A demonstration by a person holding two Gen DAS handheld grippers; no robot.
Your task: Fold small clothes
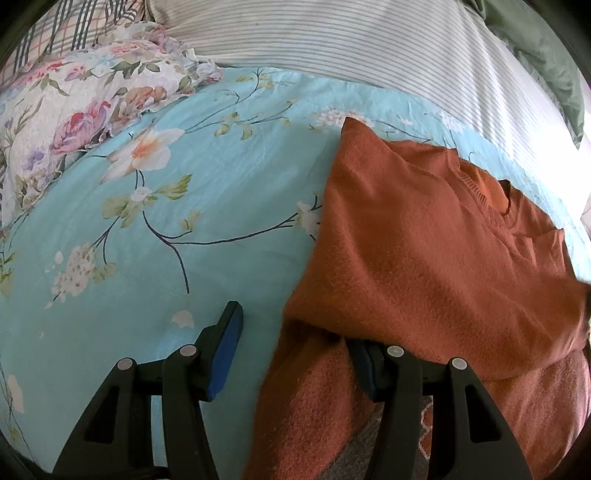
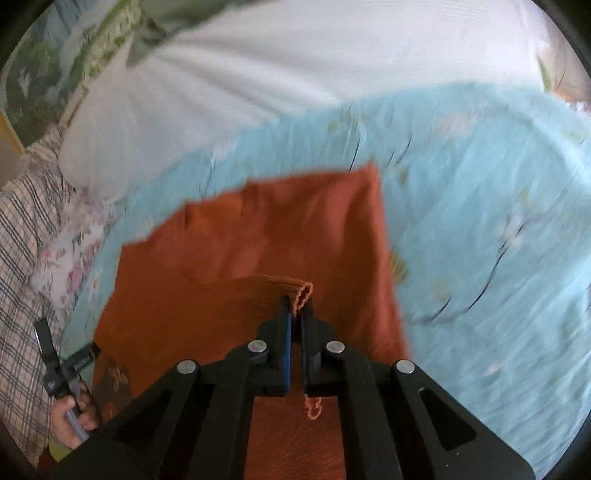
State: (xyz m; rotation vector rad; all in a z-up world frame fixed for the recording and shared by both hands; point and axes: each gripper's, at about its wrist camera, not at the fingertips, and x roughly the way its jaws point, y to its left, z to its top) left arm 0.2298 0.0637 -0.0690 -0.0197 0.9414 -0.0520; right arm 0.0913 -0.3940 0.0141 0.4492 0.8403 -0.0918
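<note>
A rust-orange knit sweater (image 1: 424, 251) lies on the light blue floral bed sheet (image 1: 166, 206), its collar toward the right. My left gripper (image 1: 295, 332) is open at the sweater's near left edge; its left finger is bare over the sheet, its right finger is under a fold of the sweater. In the right wrist view the sweater (image 2: 280, 229) lies spread ahead. My right gripper (image 2: 296, 306) is shut on the sweater's ribbed hem and holds it lifted over the body of the garment. The left gripper (image 2: 62, 365) shows at the far left, held by a hand.
A striped white pillow (image 1: 351, 48) lies across the back of the bed. A floral pillow (image 1: 74, 110) and plaid fabric (image 1: 62, 29) sit at the back left. A green cloth (image 1: 546, 66) is at the back right. The right wrist view is motion-blurred.
</note>
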